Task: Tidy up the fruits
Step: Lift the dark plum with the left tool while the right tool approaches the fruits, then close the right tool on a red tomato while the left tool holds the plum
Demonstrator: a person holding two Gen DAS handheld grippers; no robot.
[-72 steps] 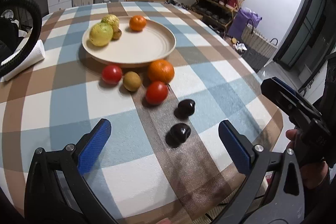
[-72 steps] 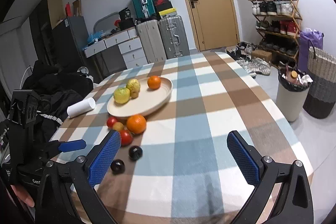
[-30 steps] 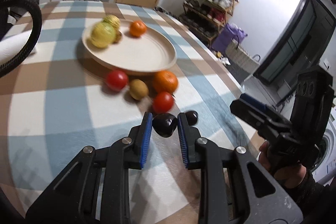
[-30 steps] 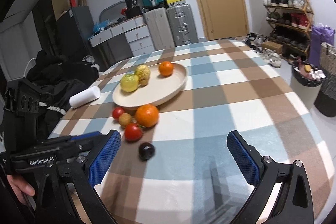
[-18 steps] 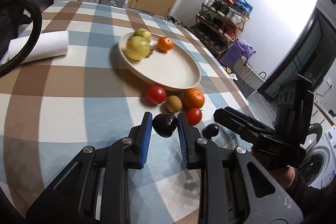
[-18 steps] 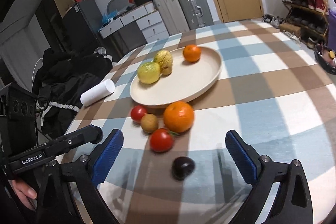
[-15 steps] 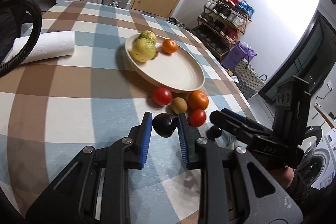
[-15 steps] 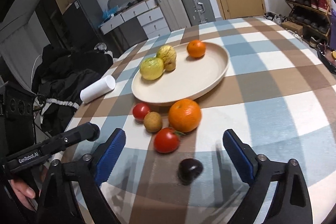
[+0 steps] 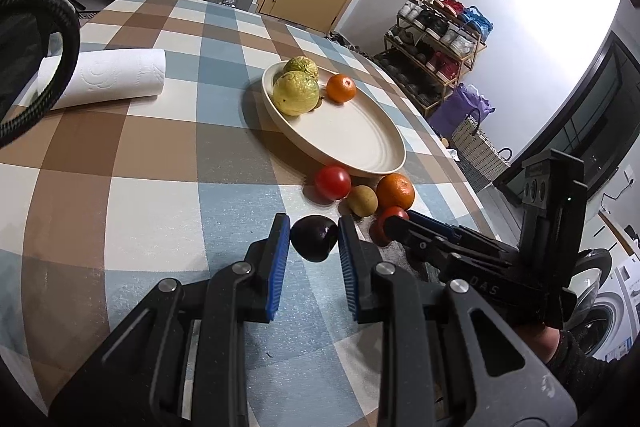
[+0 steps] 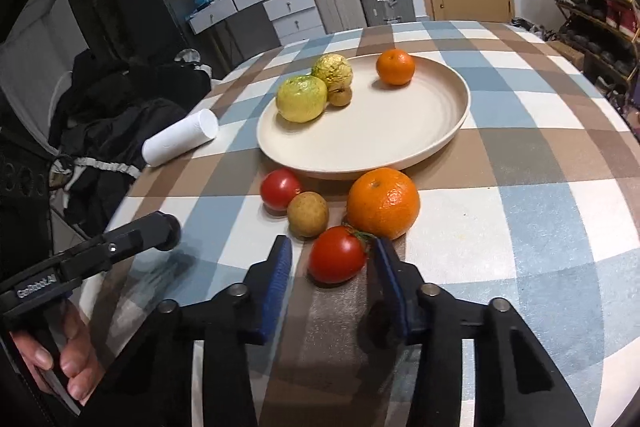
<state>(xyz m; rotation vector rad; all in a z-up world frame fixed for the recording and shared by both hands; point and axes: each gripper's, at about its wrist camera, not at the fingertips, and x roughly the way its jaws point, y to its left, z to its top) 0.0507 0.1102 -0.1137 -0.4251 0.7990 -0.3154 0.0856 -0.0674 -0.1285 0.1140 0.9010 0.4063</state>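
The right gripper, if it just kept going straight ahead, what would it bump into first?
Most likely the red tomato: it sits right between the right gripper fingers, which stand a little apart from it. Just behind it is the big orange, which would probably come next.

Checked table (image 10: 520, 155) under plate (image 10: 440, 143), loose fruit (image 10: 383, 202), paper roll (image 10: 180, 143)
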